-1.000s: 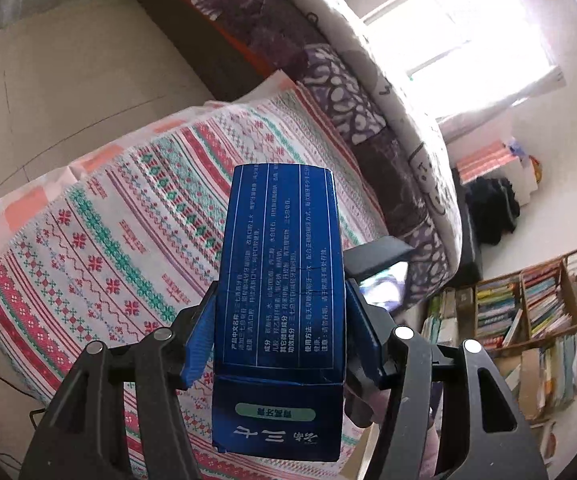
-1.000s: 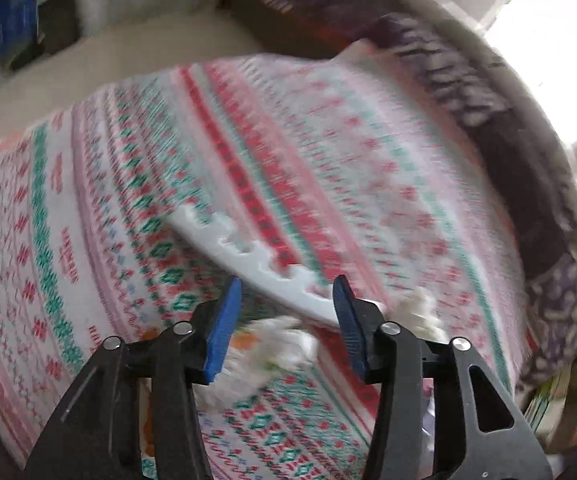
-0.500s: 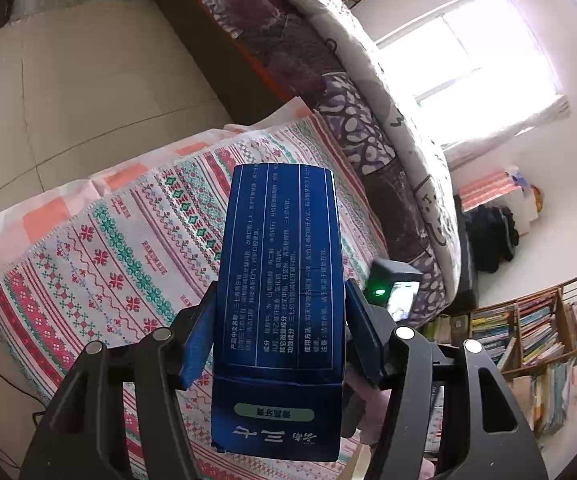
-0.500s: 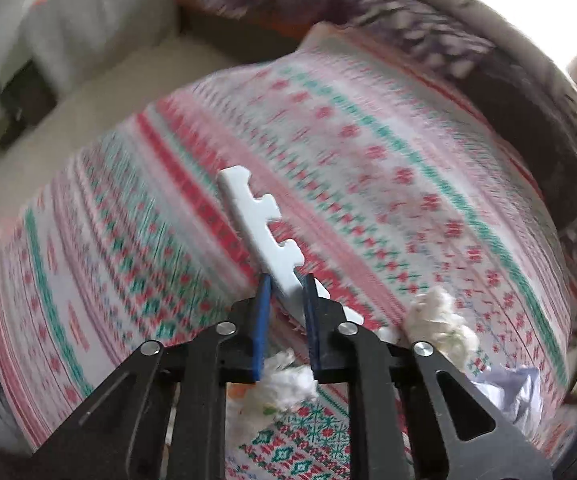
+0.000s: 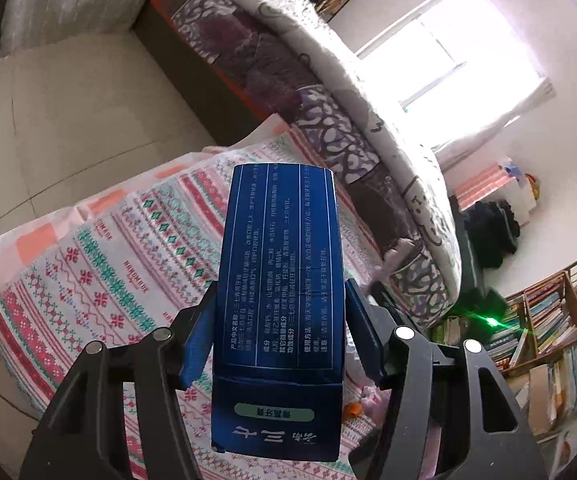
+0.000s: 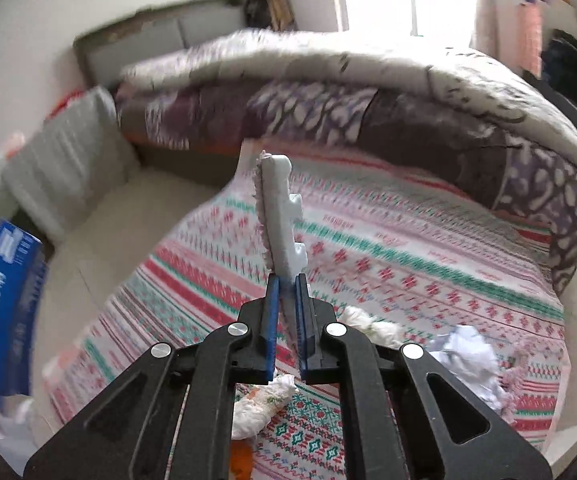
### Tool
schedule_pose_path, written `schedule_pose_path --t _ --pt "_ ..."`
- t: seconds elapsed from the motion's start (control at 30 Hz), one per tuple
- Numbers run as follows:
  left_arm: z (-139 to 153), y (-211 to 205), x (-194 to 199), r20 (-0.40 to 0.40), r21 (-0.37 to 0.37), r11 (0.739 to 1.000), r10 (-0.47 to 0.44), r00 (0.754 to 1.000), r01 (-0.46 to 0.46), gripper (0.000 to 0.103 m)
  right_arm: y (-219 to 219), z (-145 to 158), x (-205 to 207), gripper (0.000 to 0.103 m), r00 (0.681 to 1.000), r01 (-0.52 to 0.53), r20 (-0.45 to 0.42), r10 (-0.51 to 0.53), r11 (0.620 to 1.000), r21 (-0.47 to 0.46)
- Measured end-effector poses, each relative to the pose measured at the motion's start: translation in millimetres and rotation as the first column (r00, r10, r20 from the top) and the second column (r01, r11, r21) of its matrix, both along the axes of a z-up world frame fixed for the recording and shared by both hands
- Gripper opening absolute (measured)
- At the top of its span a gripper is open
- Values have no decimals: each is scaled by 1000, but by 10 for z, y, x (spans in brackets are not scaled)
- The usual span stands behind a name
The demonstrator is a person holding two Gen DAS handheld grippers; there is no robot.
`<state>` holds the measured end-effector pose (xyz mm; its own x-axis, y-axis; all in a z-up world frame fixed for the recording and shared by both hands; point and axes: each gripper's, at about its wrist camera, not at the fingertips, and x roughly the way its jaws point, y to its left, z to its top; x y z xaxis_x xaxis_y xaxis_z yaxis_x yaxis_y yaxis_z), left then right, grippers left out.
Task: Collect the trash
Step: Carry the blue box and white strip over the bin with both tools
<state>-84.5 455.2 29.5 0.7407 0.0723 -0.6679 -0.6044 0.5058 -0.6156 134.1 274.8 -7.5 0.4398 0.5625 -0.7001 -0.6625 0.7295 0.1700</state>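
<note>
You're pinching the white foam strip [image 6: 282,216] in the right tongs [image 6: 287,292] and the blue toothpaste box [image 5: 278,280] in the left tongs [image 5: 278,336]; keep both squeezes firm while lifting clear of the bed [image 6: 428,240].

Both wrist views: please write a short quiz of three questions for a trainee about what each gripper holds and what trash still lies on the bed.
1. True or false: the left gripper is shut on a blue carton.
2. What does the right gripper hold? A) a crumpled tissue B) a white notched foam strip C) a book
3. Fill in: several crumpled tissues lie on the patterned ____.

Key
1. True; both pads press the carton's sides.
2. B; the white notched foam strip stands up from the closed jaws, lifted off the bed.
3. Bedsheet; one crumpled tissue lies right of the gripper, another tissue below it.
</note>
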Motion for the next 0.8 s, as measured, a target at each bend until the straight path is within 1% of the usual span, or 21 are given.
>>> schedule_pose_path --t 0.1,0.13,0.27,0.37,0.6,0.8 --pt "50 -77 28 26 29 1000 1 1000 -2 60 -192 159 -32 7 999 30 9 -31 998 59" --pt "78 -121 50 32 50 999 -3 999 1 60 -262 210 -46 7 999 40 11 -41 996 78" --pt "147 -247 126 35 112 994 -20 999 16 60 -592 367 -104 7 997 71 7 -73 986 149" --pt "172 -342 176 33 147 989 -25 999 20 60 -805 433 -137 7 996 85 6 -88 979 183" --pt "199 -560 295 35 195 980 -51 998 43 60 -1314 523 -227 7 989 135 24 -144 963 233" --pt "190 -838 432 25 240 967 -91 996 82 60 -1671 547 -299 7 981 172 45 -188 955 241"
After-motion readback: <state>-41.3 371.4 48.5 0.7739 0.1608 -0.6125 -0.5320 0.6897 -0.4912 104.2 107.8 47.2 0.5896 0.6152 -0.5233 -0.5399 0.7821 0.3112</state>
